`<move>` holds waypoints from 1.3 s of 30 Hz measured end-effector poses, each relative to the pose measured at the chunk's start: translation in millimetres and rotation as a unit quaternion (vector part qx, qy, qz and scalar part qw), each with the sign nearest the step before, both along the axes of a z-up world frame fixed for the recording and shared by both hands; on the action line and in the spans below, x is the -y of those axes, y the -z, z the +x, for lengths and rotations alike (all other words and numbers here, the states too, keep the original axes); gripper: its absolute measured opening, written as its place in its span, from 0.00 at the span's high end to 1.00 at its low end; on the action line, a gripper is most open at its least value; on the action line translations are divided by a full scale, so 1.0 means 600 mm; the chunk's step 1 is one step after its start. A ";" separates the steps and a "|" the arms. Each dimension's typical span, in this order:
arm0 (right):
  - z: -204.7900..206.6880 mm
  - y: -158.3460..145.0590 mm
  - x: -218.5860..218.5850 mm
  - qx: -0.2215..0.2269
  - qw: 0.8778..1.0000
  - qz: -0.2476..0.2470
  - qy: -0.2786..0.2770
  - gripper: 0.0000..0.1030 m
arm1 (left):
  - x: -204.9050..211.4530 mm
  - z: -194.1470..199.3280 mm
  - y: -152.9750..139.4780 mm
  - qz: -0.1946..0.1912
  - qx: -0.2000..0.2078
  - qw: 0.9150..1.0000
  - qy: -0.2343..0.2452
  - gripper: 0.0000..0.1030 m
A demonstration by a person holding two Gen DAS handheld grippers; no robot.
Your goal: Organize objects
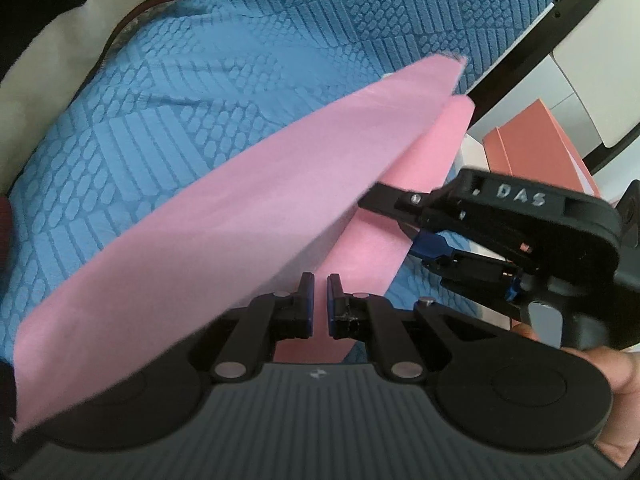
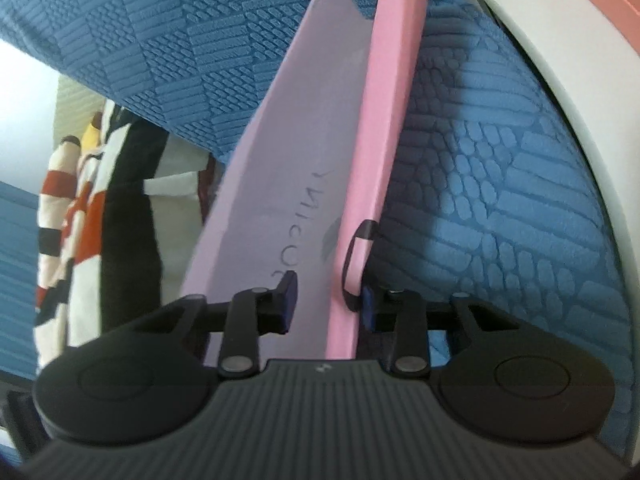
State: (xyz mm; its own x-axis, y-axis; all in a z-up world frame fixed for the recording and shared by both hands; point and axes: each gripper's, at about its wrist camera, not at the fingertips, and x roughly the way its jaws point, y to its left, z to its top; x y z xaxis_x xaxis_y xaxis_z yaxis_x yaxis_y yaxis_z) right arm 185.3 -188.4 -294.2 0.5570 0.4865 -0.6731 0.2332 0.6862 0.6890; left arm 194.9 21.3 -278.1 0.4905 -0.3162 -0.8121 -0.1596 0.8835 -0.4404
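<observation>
Pink phone case [image 2: 394, 140] sits pinched in the right gripper [image 2: 328, 304], its lilac lining [image 2: 276, 184] showing; the left gripper [image 1: 320, 304], just beside, is pressed nearly together over the blue bedspread [image 1: 240, 40].

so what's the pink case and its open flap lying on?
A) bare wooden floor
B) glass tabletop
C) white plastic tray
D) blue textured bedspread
D: in both wrist views the pink case and its paler flap sit against a blue textured bedspread with a raised block pattern.
</observation>
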 end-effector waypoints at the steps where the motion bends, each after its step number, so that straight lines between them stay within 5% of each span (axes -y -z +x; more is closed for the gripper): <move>1: 0.001 0.001 -0.002 -0.002 1.000 -0.004 0.002 0.81 | -0.002 0.000 0.000 -0.001 0.000 1.000 -0.001 0.91; 5: 0.002 0.002 -0.002 -0.005 1.000 -0.017 0.007 0.92 | -0.011 -0.002 0.002 -0.008 -0.002 1.000 -0.009 0.91; 19: -0.002 -0.022 0.015 0.011 0.999 -0.049 0.012 0.94 | -0.066 -0.007 -0.004 0.012 0.014 0.996 -0.084 0.91; 26: -0.012 -0.033 0.022 0.006 0.995 -0.102 -0.005 0.94 | -0.068 0.005 -0.006 0.068 0.034 0.993 -0.095 0.91; 33: -0.024 -0.039 0.035 0.003 0.995 -0.095 0.002 0.94 | -0.076 0.005 -0.001 0.080 0.042 0.991 -0.102 0.91; 39: -0.022 -0.046 0.018 -0.005 0.987 -0.163 -0.013 0.94 | -0.068 0.019 -0.009 0.146 0.023 0.985 -0.084 0.91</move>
State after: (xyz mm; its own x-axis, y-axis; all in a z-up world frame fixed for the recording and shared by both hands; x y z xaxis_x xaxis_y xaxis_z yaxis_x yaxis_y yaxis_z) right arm 172.1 -199.0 -266.5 0.5404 0.2574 -0.8011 0.2181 0.8767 0.4288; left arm 206.3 62.3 -272.9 0.5538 0.0167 -0.8325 -0.3011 0.9361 -0.1816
